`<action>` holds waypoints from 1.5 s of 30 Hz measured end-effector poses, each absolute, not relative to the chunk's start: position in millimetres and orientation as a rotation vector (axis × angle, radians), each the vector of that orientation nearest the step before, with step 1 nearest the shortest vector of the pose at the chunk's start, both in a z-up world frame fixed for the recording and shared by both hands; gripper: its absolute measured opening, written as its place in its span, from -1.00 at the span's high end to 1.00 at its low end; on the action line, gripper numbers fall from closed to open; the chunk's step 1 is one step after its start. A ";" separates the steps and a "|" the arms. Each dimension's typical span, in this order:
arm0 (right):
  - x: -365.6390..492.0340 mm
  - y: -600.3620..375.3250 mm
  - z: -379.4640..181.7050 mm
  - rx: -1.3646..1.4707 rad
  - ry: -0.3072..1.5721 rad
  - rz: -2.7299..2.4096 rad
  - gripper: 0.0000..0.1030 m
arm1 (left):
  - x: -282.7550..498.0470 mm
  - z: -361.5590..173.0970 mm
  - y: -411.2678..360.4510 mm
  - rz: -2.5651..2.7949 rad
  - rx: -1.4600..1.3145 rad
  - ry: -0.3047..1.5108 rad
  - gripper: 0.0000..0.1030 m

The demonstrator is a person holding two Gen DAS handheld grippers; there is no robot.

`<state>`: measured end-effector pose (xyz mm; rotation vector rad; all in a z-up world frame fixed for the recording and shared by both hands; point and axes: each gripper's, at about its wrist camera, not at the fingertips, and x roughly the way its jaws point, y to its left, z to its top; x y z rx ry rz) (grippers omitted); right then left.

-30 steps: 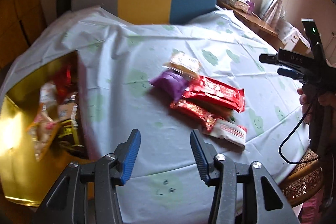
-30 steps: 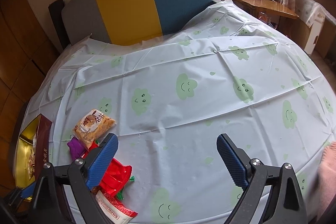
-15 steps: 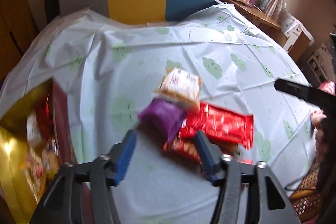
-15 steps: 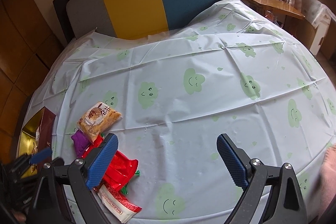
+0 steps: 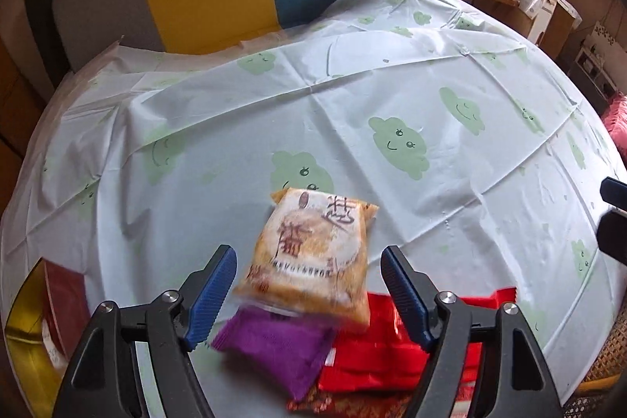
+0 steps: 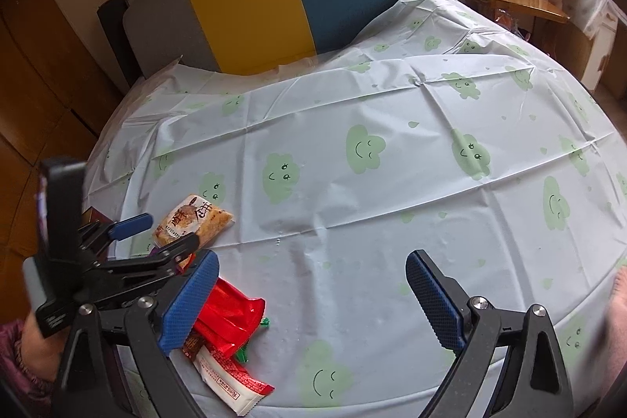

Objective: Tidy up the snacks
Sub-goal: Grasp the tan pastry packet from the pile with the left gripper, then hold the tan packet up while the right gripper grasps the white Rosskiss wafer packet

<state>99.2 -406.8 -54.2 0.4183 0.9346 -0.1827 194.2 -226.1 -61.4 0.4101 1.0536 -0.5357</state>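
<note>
Between the left gripper's (image 5: 309,290) jaws, slightly ahead of them: tan snack pack (image 5: 313,257), lying flat on the counter (image 5: 352,112), near end overlapping a purple pouch (image 5: 274,347). Jaws stand wide apart, just been opening, pads clear of the pack on both sides; nothing clamped. Pack's long axis runs roughly along the gripper's pointing line, tipped a little right at the far end, so the jaws straddle its short width. Red wrappers (image 5: 376,351) sit under the right jaw, touching the purple pouch.

Right gripper (image 6: 309,294) hangs over bare cloth, jaws wide apart, empty, well apart from the pack (image 6: 194,224). Left gripper is plainly nearer.

Gold box (image 5: 27,332) at left counter edge, likely destination.

Writing: large brown Chinese characters on tan pack, blurred, not readable. White-and-red bar (image 6: 231,380) carries small print, too small to read.
</note>
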 end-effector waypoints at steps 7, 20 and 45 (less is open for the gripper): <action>99.1 -408.4 -55.1 0.421 0.938 -0.190 -0.88 | 214.6 -80.1 -230.9 -0.544 0.358 1.097 -0.19; 101.7 -403.1 -64.3 0.374 0.987 -0.200 -0.88 | 136.5 -30.0 -148.0 -0.525 0.228 0.955 -0.19; 100.7 -289.4 -115.7 0.084 1.300 0.278 -0.75 | 23.0 -82.8 -80.5 -0.563 0.233 1.003 -0.20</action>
